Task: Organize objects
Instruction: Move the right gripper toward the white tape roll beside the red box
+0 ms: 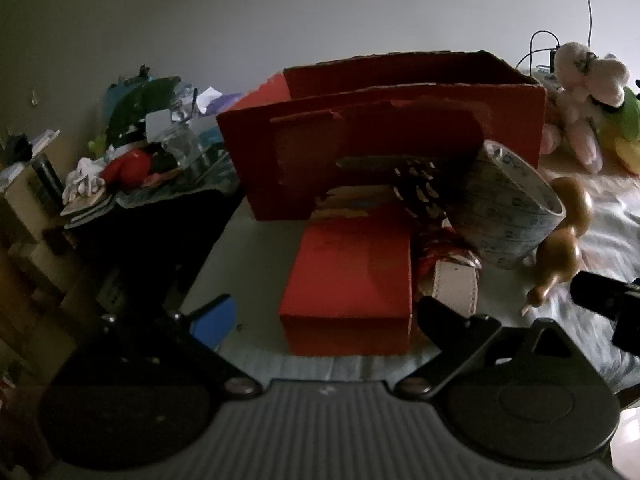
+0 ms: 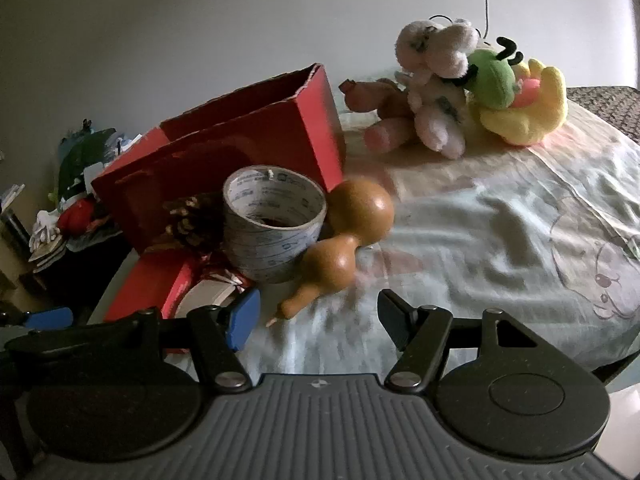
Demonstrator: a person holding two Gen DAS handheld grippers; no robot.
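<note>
Left wrist view first: the left gripper (image 1: 324, 316) is wide open, holding nothing, and its two fingers sit on either side of the near end of a small red box (image 1: 352, 280). This box lies flat on the table cloth (image 1: 260, 356). Just to its right is a cream belt (image 1: 456, 284) rolled up, touching the box's side. Behind that is a pine cone (image 1: 420, 188), leaning near a big roll of tape (image 1: 512, 212). A brown gourd (image 1: 560, 248) lies right beside the tape, with its thin stem pointing toward the camera. Farther back stands a big red box (image 1: 380, 128) with its top open (the rim looks torn).

Right wrist view: the right gripper (image 2: 318, 324) is open too, with nothing in it, and hangs over the cloth just in front of the gourd's stem. Far back on the cloth are soft toys (image 2: 476, 92) in a pile, white, green and yellow. A messy heap of things (image 1: 136, 148) sits off to the left.
</note>
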